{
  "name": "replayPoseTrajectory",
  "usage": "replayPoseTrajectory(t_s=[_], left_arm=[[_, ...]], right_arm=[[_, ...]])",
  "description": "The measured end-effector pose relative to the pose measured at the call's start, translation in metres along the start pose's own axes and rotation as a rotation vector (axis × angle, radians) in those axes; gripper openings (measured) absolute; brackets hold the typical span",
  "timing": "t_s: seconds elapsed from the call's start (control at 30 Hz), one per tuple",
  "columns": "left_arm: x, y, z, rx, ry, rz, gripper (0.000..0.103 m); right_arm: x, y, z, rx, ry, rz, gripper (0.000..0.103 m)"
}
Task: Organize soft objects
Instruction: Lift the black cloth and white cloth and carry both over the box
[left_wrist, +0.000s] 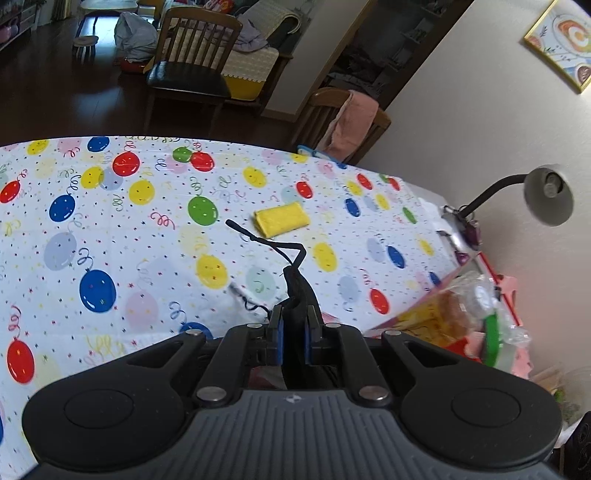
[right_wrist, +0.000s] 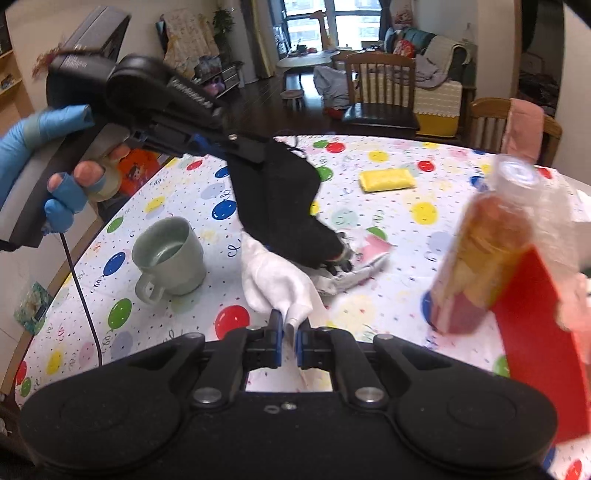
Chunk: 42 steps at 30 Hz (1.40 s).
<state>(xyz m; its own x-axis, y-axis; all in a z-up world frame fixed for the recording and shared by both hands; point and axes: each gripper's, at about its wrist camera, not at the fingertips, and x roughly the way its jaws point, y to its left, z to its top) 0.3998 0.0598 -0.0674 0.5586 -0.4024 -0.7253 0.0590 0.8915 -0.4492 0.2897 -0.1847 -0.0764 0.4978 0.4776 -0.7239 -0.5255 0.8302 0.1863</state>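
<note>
Lifting paired | left tool (left_wrist: 293, 319) pinches black cloth (right_wrist: 280, 199) | right tool (right_wrist: 289, 338) pinches white glove (right_wrist: 275, 280) | both clear of worktop (right_wrist: 388, 229), likely for sorting

Both grippers tilt down toward the table. The left gripper (left_wrist: 294, 317), gripped by a blue-gloved hand (right_wrist: 55, 173) at nine o'clock, is clamped on a black cloth (right_wrist: 280, 199). The right gripper (right_wrist: 290, 332) pinches a white glove (right_wrist: 275, 280).
</note>
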Motion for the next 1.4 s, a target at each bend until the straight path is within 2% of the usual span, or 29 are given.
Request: replayPoseTrajectory(t_s=[0.3,0.7,1.07,1.4], left_arm=[[-0.045,-0.026,-0.013,-0.012,-0.062,-0.071,0.01],[-0.089,-0.076,-0.017,-0.002,-0.128,-0.153,0.01],[-0.083,-0.151,-0.024,0.096,-0.107,-0.235,0.01],[-0.048,-0.239,-0.025,0.193,-0.081,-0.316,0.01]], right_arm=[[-0.062,-0.018,-0.023,0.033,-0.042,-0.018,0.006],[-0.131,-0.062,-0.033,0.104,-0.111,-0.073,0.006],[-0.18,-0.117,-0.034,0.163,-0.131,-0.146,0.006],[-0.202,-0.183,-0.033,0.194,-0.165,-0.257,0.006]])
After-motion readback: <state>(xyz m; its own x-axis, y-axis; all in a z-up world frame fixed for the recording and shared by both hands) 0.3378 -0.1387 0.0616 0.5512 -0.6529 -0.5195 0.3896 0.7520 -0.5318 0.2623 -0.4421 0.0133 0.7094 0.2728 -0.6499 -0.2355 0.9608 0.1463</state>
